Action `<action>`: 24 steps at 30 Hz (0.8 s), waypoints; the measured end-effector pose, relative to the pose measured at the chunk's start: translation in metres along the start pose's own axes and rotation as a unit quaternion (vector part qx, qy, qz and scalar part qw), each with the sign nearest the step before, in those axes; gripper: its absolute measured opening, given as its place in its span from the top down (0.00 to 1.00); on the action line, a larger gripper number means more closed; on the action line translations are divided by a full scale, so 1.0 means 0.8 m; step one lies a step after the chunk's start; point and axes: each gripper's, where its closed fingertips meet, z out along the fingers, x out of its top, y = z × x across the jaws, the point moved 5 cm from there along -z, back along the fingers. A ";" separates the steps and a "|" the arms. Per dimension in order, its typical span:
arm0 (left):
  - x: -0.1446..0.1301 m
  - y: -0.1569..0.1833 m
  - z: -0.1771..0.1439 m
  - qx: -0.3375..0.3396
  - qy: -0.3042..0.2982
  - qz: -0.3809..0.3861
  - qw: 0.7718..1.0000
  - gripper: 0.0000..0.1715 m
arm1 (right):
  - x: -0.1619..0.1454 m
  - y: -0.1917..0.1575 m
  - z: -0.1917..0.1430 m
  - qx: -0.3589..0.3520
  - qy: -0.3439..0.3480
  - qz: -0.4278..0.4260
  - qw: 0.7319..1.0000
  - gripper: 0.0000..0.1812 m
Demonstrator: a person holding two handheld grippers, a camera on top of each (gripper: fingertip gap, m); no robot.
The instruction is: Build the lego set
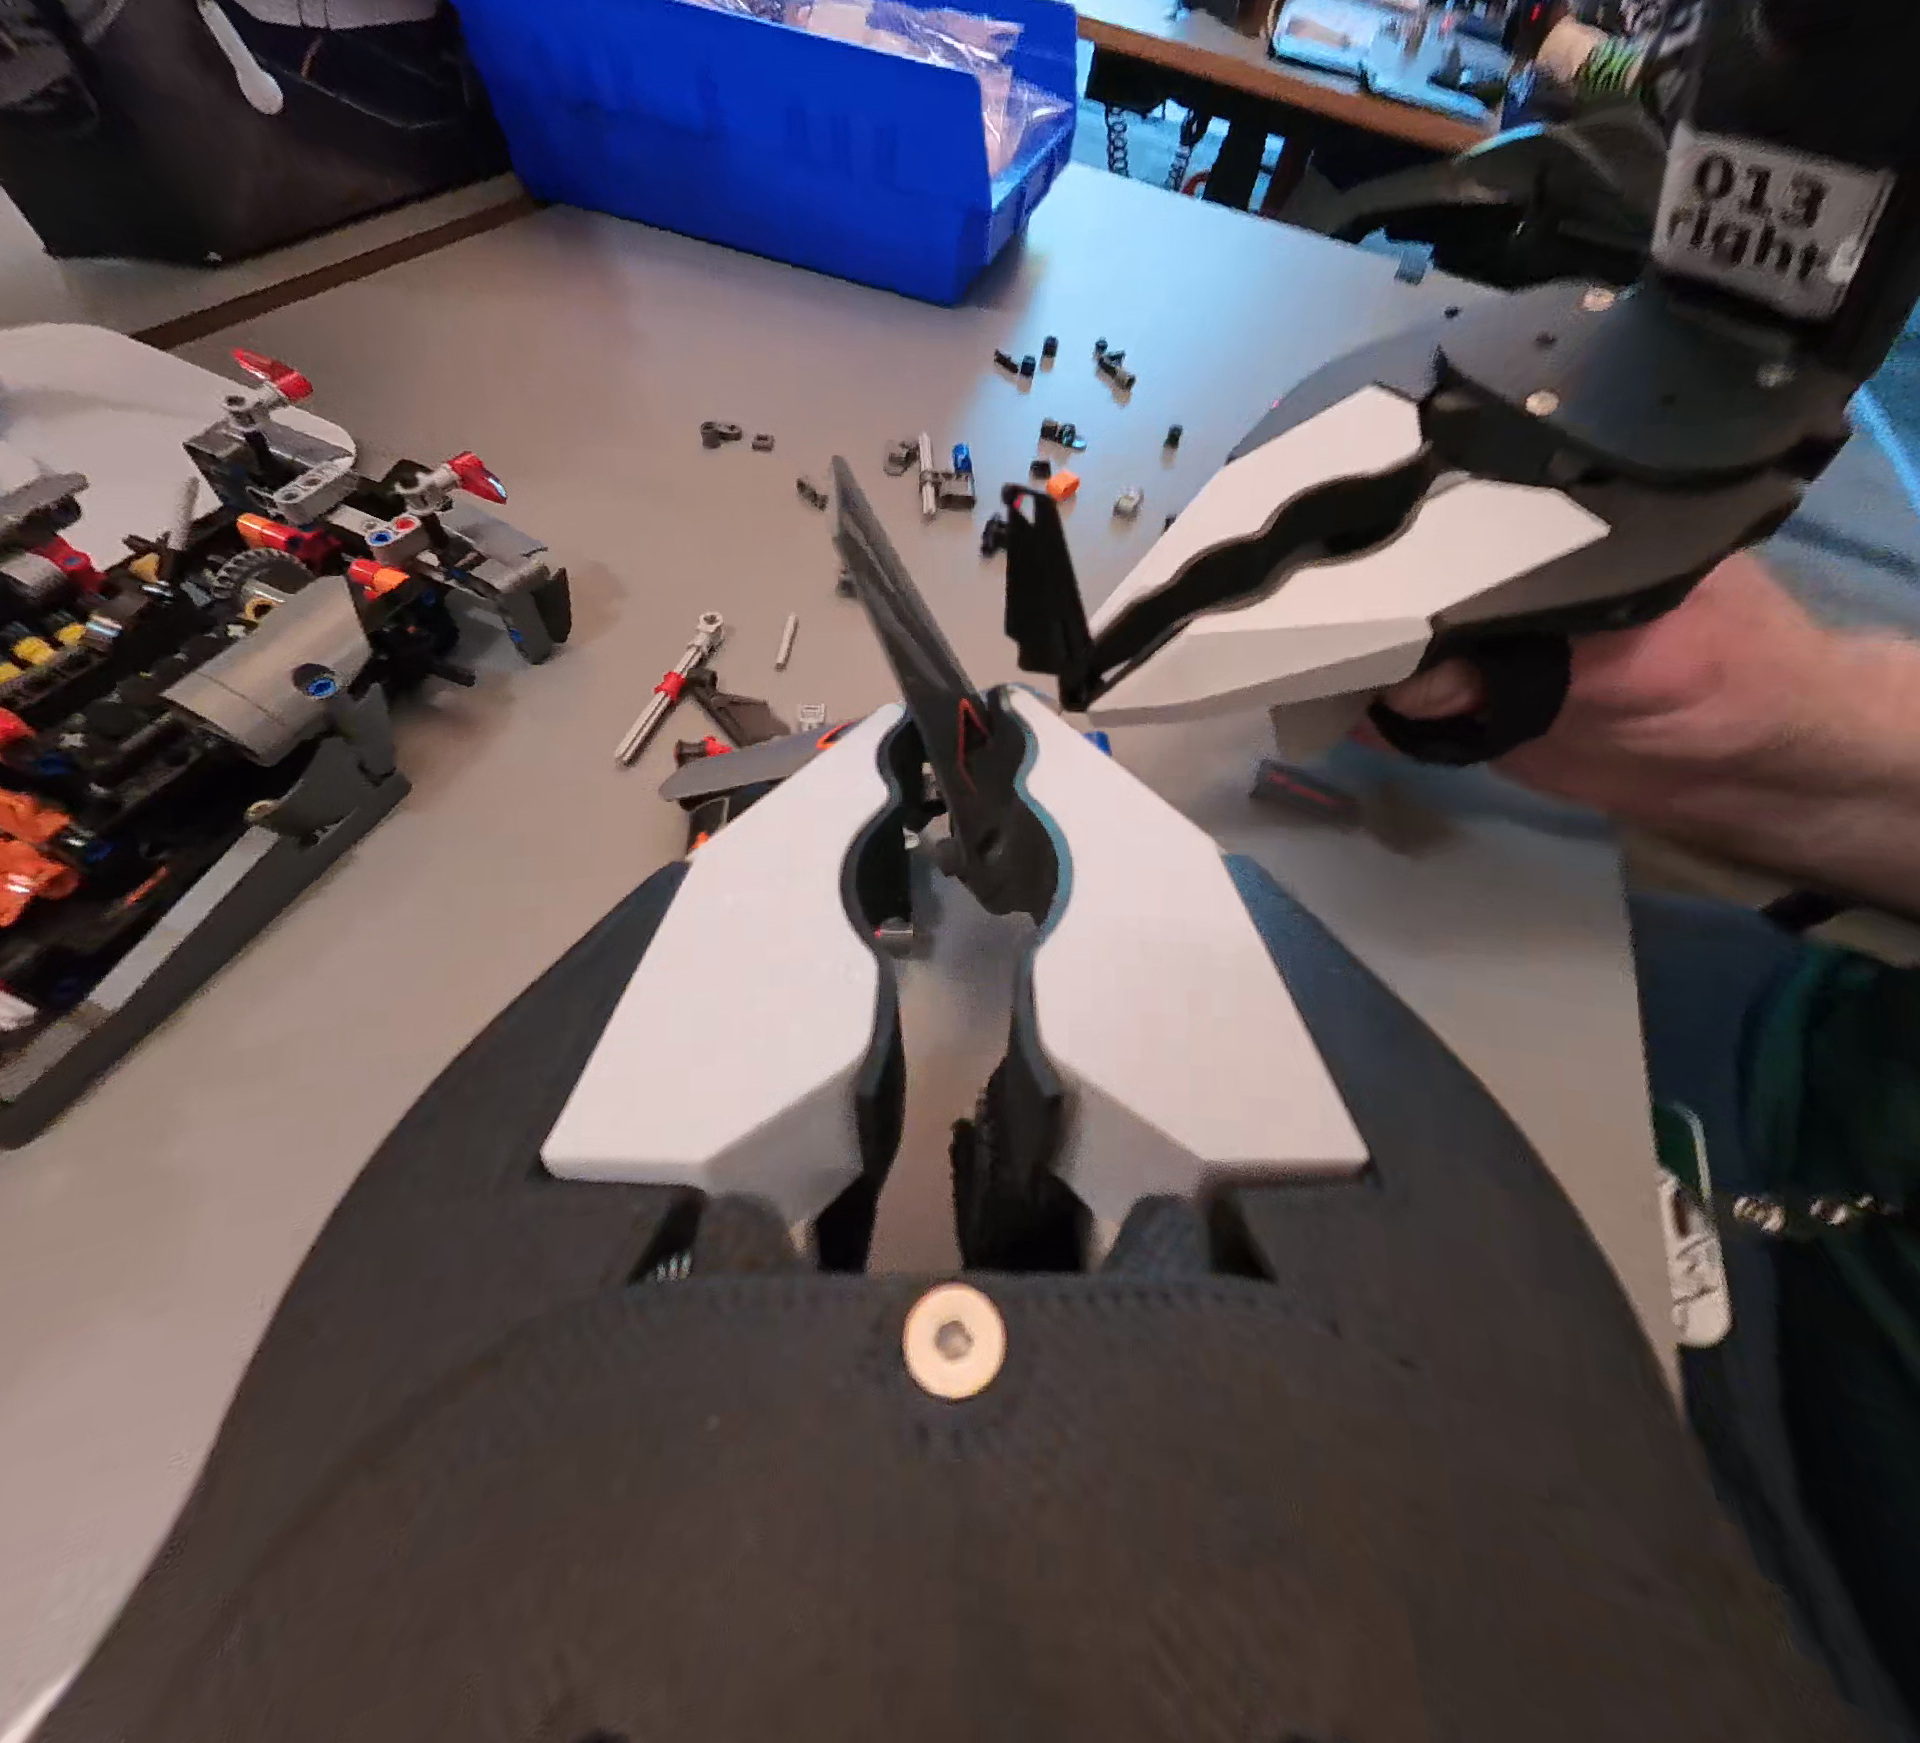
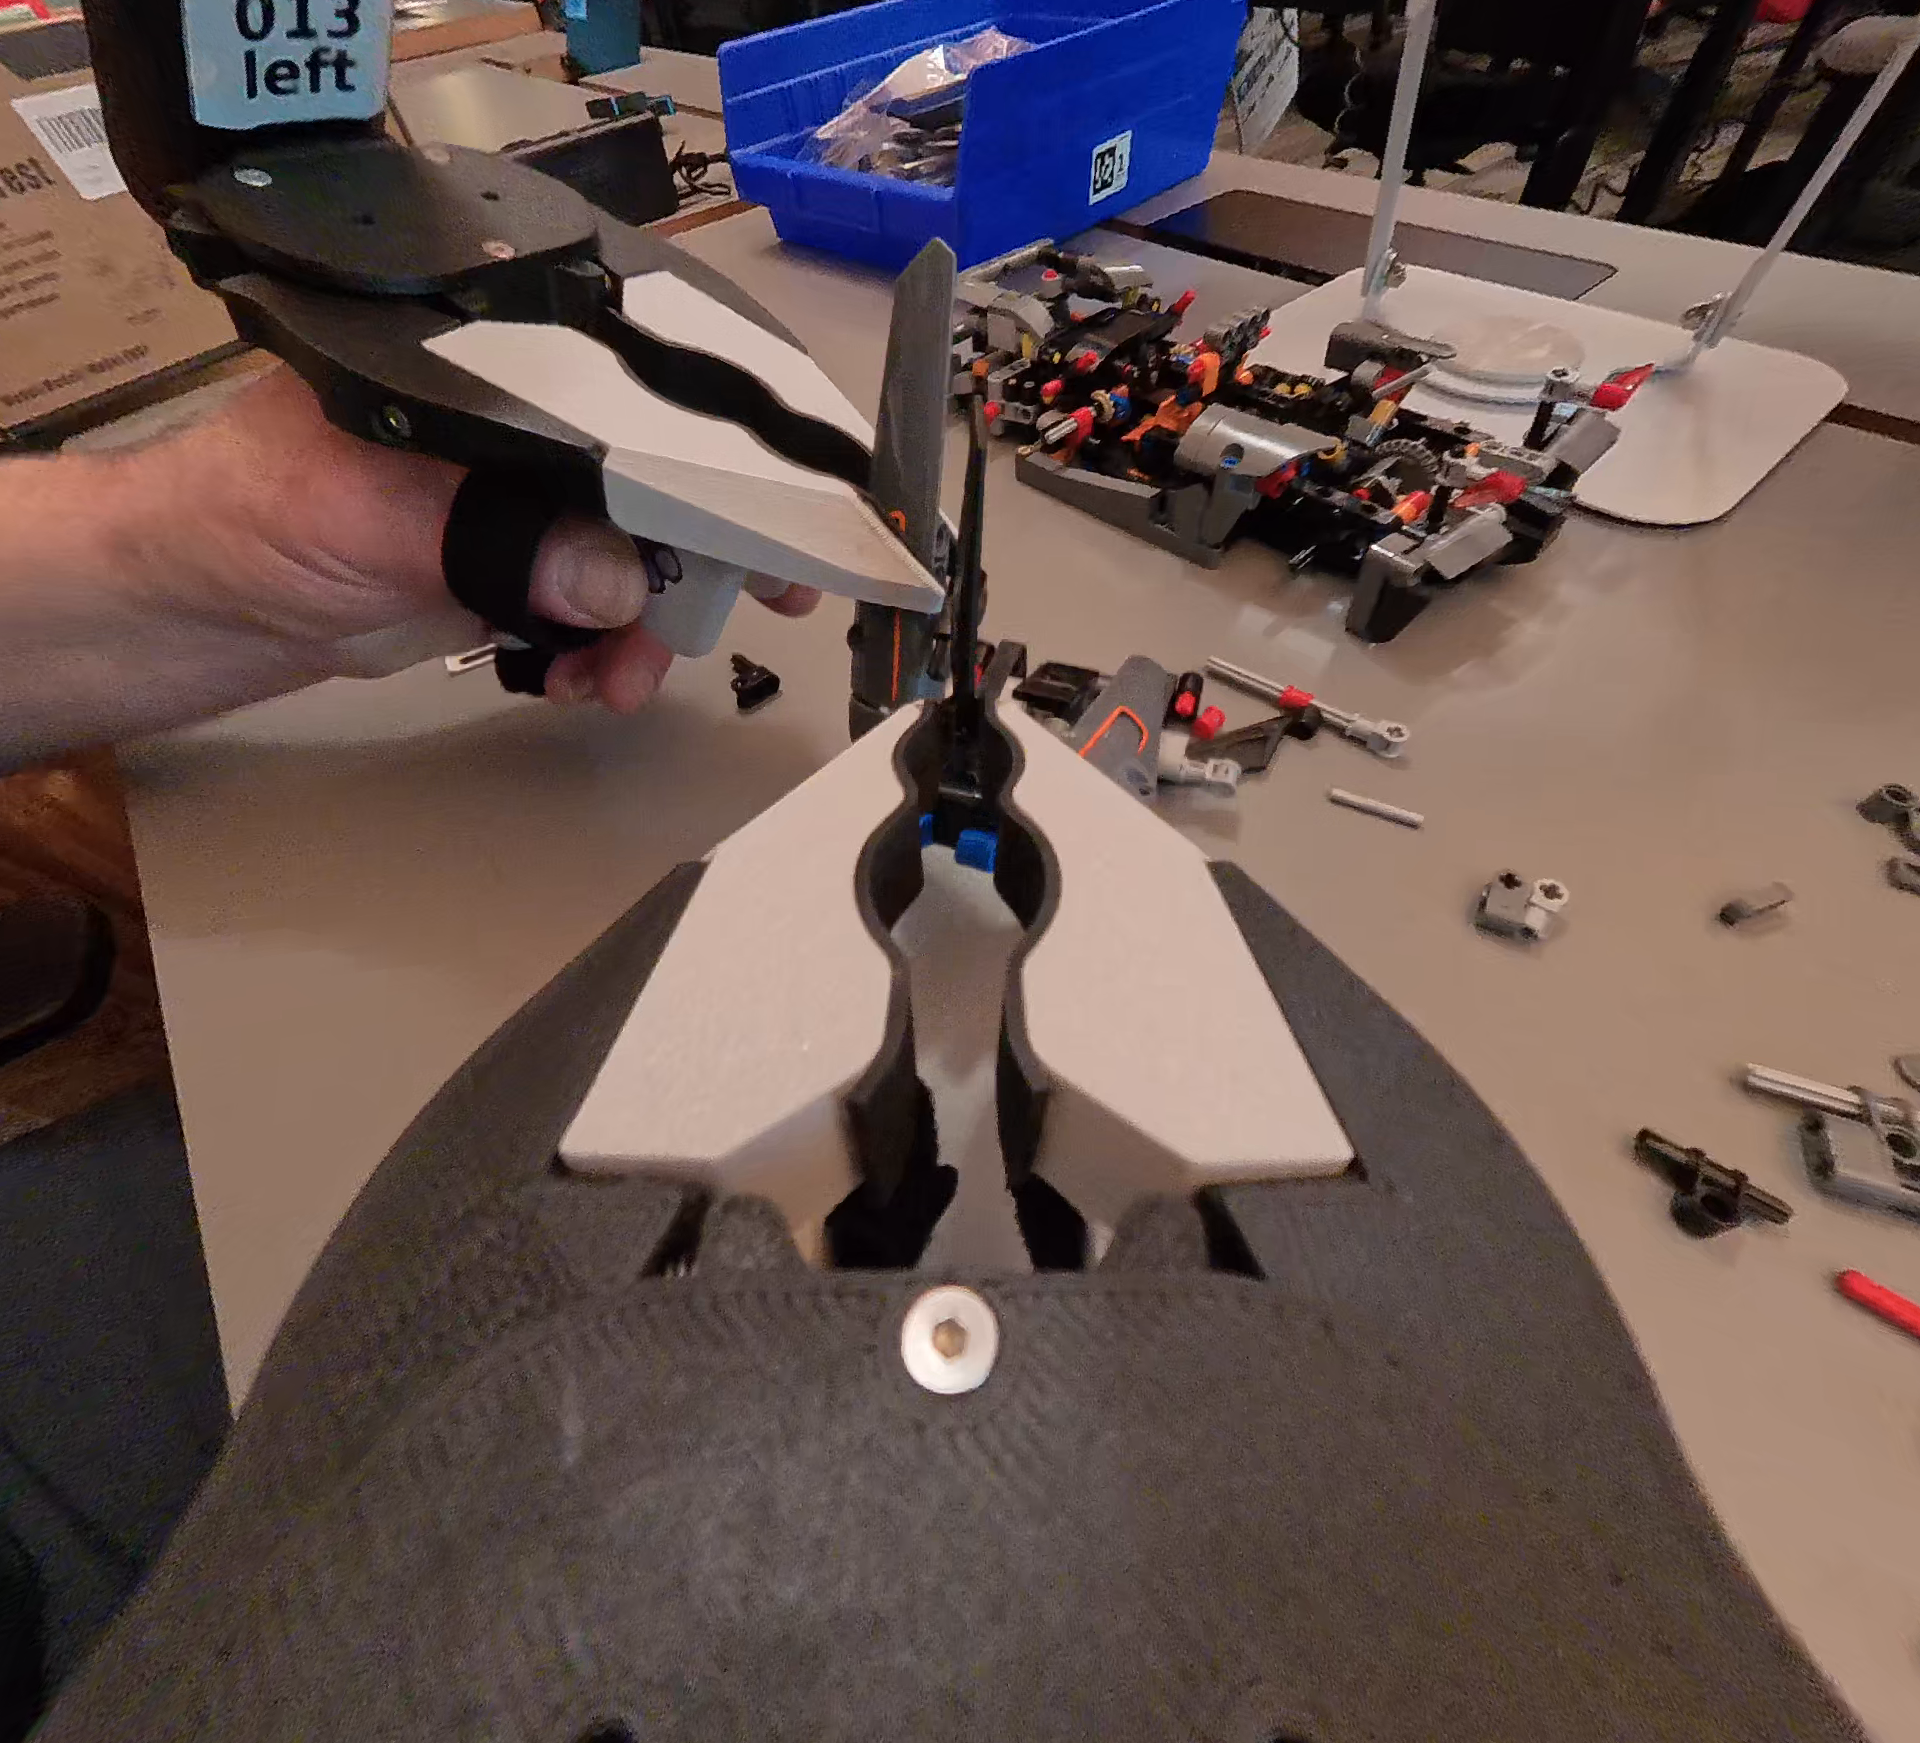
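Left wrist view: the left gripper (image 1: 951,737) is clamped on a long dark panel (image 1: 904,613) that rises tilted from its tips over the grey table (image 1: 520,914). Just to the right, the right gripper (image 1: 1081,691) pinches a thin black piece (image 1: 1039,581), held upright close beside the panel; a hand (image 1: 1621,706) holds its handle. The half-built model (image 1: 239,644) sits at the left on a dark base. Loose parts (image 1: 935,467) lie scattered beyond the tips, and a grey axle (image 1: 670,685) with a red bush lies nearer. A blue bin (image 1: 748,114) stands at the far edge.

Right wrist view: the right gripper (image 2: 961,727) is closed on the black piece (image 2: 971,550), which stands upright from its tips; a blue part shows between the fingers lower down. The left gripper (image 2: 925,581) comes in from the left, gripping the panel (image 2: 914,374), which stands just left of the black piece; whether they touch is unclear. The model (image 2: 1299,436) is beyond, to the right, with the bin (image 2: 1039,124) behind. More parts (image 2: 1517,904) lie on the table (image 2: 520,810) at right.
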 end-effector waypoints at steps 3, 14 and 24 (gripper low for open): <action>0.007 0.002 0.007 0.002 0.017 -0.035 0.999 0.94 | 0.004 0.007 -0.002 -0.015 0.008 -0.006 1.000 0.98; 0.026 0.008 0.028 0.006 0.090 -0.116 0.989 0.94 | 0.017 0.025 -0.013 -0.048 0.031 -0.017 0.998 0.98; 0.032 0.010 0.040 0.009 0.107 -0.128 0.986 0.94 | 0.019 0.037 -0.022 -0.048 0.042 0.001 0.998 0.98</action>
